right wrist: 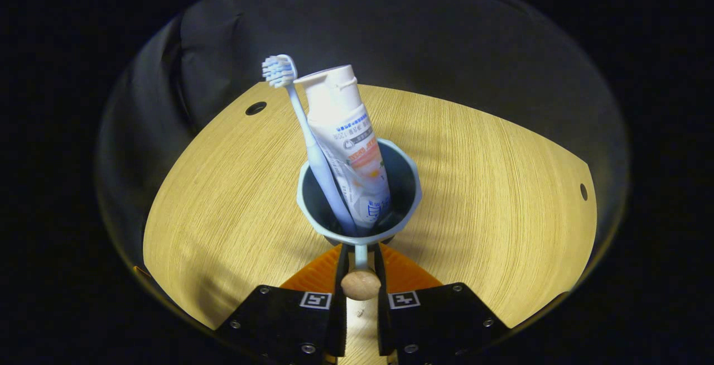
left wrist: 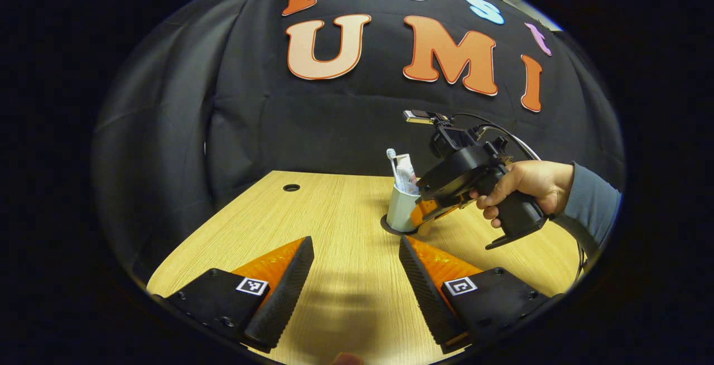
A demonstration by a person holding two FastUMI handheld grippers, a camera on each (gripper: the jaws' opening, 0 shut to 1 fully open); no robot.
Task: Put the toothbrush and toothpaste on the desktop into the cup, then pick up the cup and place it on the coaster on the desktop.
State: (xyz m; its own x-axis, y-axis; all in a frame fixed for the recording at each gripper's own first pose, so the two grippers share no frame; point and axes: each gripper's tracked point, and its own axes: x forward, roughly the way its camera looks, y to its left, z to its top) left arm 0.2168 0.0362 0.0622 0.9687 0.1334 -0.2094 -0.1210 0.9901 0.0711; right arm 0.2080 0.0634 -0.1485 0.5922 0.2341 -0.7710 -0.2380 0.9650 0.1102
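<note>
In the right gripper view a pale blue cup stands upright with a light blue toothbrush and a white toothpaste tube inside it. My right gripper is shut on the cup's thin handle, which ends in a wooden knob. In the left gripper view the cup sits over a dark round coaster whose edge shows at its base. The right gripper is at the cup's side, held by a hand. My left gripper hangs open above the desk, short of the cup.
The wooden desk has a cable hole at its far left. In the right gripper view the cable hole lies far left and another hole far right. Black cloth walls surround the desk.
</note>
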